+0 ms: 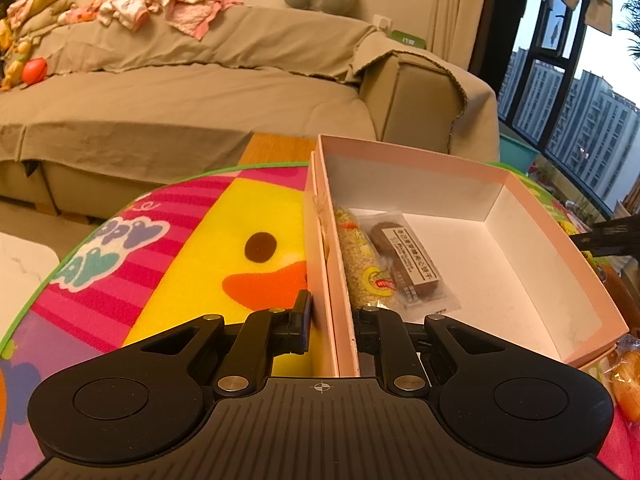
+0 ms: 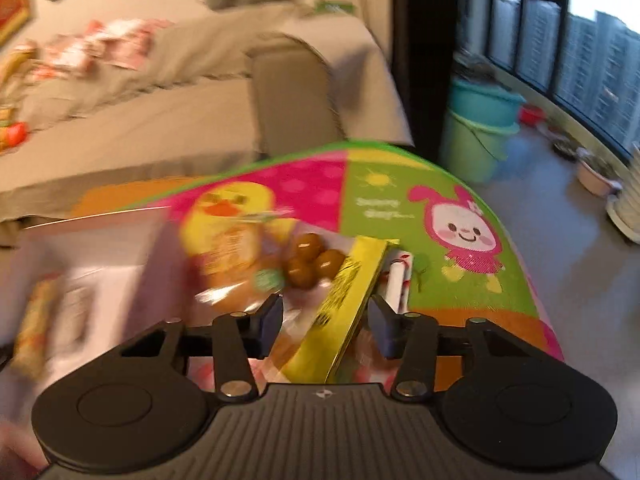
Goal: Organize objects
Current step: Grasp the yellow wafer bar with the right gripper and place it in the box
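A pink open box (image 1: 592, 280) stands on the colourful mat. Inside it lie a grain snack bar (image 1: 358, 258) and a wrapped brown biscuit (image 1: 408, 260). My left gripper (image 1: 332, 320) straddles the box's near left wall, one finger outside and one inside, and looks shut on it. In the blurred right wrist view my right gripper (image 2: 326, 322) is open above a yellow-green packet (image 2: 340, 308). Beyond it lie a bag of brown balls (image 2: 312, 260), an orange snack packet (image 2: 232, 256) and a white-red stick (image 2: 396, 284). The box (image 2: 92, 248) shows at left.
A cartoon mat (image 1: 200, 248) covers the table; its far edge drops off toward a beige sofa (image 1: 200, 92). An orange packet (image 1: 626, 384) lies right of the box. Green and teal buckets (image 2: 480, 128) and plant pots stand on the floor by the window.
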The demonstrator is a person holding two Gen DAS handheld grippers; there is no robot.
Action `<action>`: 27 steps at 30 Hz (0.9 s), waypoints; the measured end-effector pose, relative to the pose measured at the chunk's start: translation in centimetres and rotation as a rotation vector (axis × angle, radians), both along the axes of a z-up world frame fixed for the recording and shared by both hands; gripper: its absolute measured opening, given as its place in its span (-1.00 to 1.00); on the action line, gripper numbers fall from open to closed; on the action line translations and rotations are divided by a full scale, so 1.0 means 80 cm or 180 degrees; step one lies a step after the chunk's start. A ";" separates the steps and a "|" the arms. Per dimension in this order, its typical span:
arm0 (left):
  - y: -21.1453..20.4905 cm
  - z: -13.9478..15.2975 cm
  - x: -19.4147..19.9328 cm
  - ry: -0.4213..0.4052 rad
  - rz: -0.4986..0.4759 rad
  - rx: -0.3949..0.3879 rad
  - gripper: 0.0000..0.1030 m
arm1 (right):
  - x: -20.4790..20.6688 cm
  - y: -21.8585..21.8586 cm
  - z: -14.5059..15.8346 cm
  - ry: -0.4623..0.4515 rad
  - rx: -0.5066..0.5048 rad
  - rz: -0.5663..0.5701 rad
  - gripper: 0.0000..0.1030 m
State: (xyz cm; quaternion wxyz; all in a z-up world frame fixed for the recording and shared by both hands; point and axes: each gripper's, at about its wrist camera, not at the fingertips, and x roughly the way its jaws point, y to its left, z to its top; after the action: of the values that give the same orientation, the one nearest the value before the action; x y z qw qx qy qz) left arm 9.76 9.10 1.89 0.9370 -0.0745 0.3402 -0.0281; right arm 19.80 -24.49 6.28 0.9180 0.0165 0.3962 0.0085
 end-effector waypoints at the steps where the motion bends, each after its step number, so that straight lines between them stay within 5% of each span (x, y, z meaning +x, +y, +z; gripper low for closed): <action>1: -0.001 0.000 0.000 0.0006 -0.0004 0.0015 -0.71 | 0.014 0.002 -0.010 0.0073 -0.0024 -0.0021 -0.13; 7: -0.001 -0.001 0.001 -0.0002 -0.0017 0.0027 -0.71 | 0.013 0.017 -0.019 0.0110 -0.0385 0.0139 -0.57; 19: -0.003 -0.007 0.012 -0.0015 -0.0149 0.0174 -0.71 | -0.149 0.002 0.070 -0.0195 -0.0041 0.0400 -0.58; 27: -0.001 -0.001 0.001 0.0030 -0.0097 0.0102 -0.70 | -0.231 0.037 0.087 -0.0050 0.0203 0.0850 -0.58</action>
State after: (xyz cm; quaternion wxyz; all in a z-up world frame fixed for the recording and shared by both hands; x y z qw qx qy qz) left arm 9.87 9.00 1.78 0.9359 -0.0544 0.3461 -0.0367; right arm 1.32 -21.55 13.27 0.9107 -0.0074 0.3873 0.1433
